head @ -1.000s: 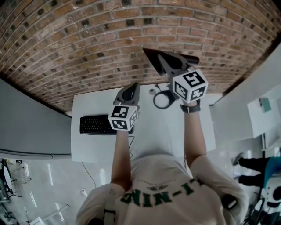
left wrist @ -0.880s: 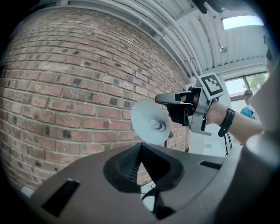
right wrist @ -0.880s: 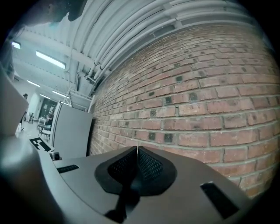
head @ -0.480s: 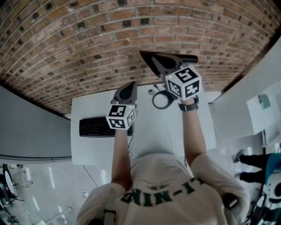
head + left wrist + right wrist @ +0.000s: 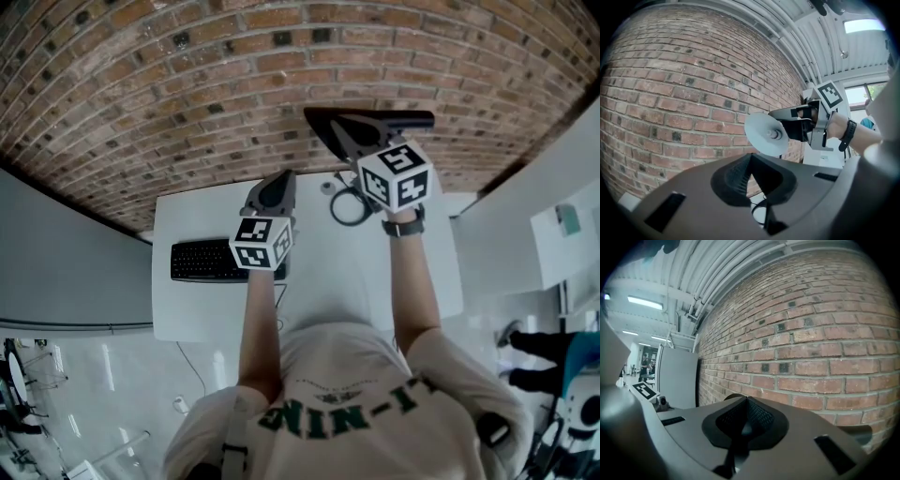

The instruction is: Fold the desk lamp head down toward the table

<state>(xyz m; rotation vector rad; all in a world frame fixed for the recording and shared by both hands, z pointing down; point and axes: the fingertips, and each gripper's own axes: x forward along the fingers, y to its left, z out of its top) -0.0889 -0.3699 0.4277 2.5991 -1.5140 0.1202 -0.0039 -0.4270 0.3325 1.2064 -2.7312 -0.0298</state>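
Observation:
The desk lamp's ring base [image 5: 349,206] stands at the back of the white table [image 5: 197,309]. Its dark head [image 5: 323,120] is raised in front of the brick wall. In the left gripper view the head shows as a pale disc [image 5: 761,136] with a centre knob. My right gripper [image 5: 354,133] reaches it from the right, and its jaws [image 5: 794,123] are closed at the disc's edge. In the right gripper view those jaws [image 5: 745,401] meet, with a dark curved rim just behind them. My left gripper [image 5: 278,187] hovers over the table left of the lamp, shut and empty [image 5: 751,161].
A black keyboard [image 5: 208,261] lies at the table's left, with a cable hanging off the front edge. A small round object [image 5: 326,187] sits beside the lamp base. The brick wall [image 5: 187,84] runs behind the table. A white partition [image 5: 506,234] stands to the right, a grey panel [image 5: 66,253] to the left.
The right gripper and the lamp head have shifted slightly, first left and then back right. The left gripper has stayed nearly where it was.

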